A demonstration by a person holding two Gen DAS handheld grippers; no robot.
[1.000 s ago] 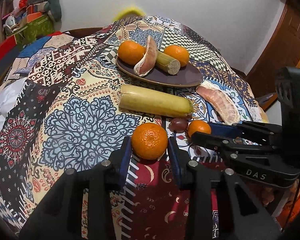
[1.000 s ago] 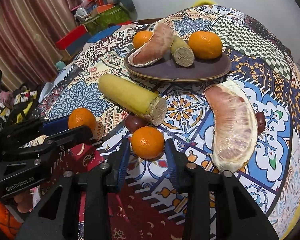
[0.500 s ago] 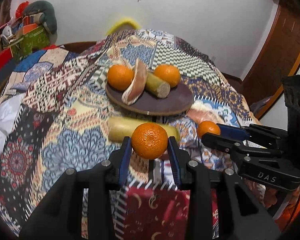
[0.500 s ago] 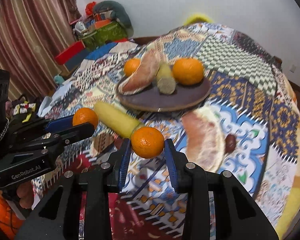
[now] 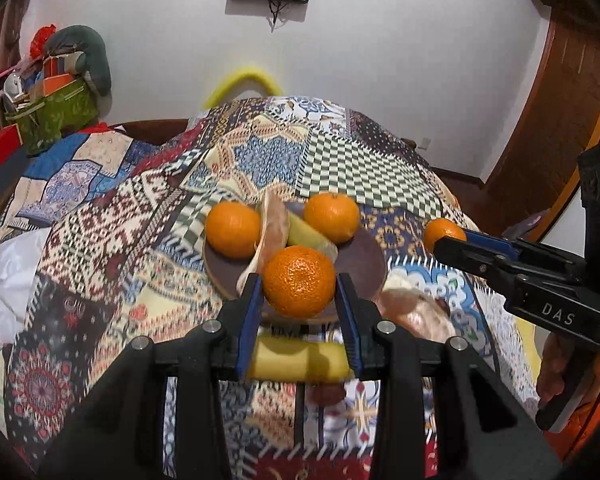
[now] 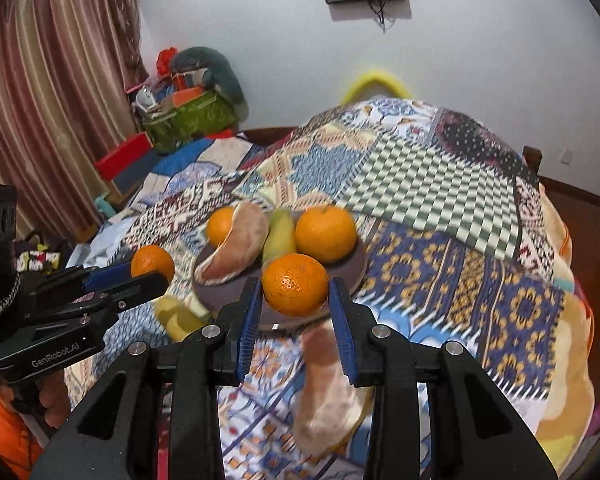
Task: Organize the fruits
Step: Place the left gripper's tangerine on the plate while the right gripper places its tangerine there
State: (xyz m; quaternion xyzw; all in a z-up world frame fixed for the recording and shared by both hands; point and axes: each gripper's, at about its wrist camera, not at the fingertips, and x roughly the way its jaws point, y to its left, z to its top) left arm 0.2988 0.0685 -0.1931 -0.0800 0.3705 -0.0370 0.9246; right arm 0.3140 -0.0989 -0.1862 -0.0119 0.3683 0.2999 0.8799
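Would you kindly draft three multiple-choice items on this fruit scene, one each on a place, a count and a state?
1. Where does the loose pomelo segment lie?
A. on the cloth, nearer than the plate
B. on the plate
C. in a gripper

2. How many oranges rest on the brown plate?
A. none
B. two
C. four

3. What is the left gripper doing?
A. standing open, empty
B. clamping a banana
C. clamping an orange

Answers:
1 A, it lies on the patterned cloth.
2 B, one orange on each side of the plate's pomelo segment.
3 C, its blue pads press the held orange.
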